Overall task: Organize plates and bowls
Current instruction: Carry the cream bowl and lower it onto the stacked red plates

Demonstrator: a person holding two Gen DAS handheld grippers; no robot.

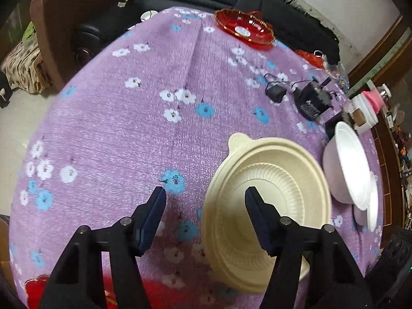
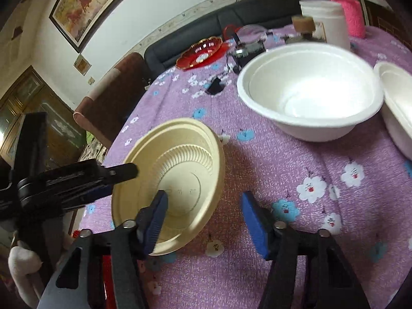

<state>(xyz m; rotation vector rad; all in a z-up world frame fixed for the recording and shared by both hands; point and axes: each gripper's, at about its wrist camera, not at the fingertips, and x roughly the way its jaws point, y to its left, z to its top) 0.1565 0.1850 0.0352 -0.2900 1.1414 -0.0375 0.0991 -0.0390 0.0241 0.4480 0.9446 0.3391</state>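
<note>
Cream bowl (image 1: 267,206) lies under the open left tongs (image 1: 206,200), left of the open right tongs (image 2: 203,203)

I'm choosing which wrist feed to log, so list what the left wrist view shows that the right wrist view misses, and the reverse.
Left wrist only: the open left hand-held gripper over the cream bowl, and a red patch at the table's near edge.

Right wrist only: the open right hand-held gripper, a framed painting and a white tub.

Both: cream bowl, white foam bowl, red dish, purple floral cloth.
</note>
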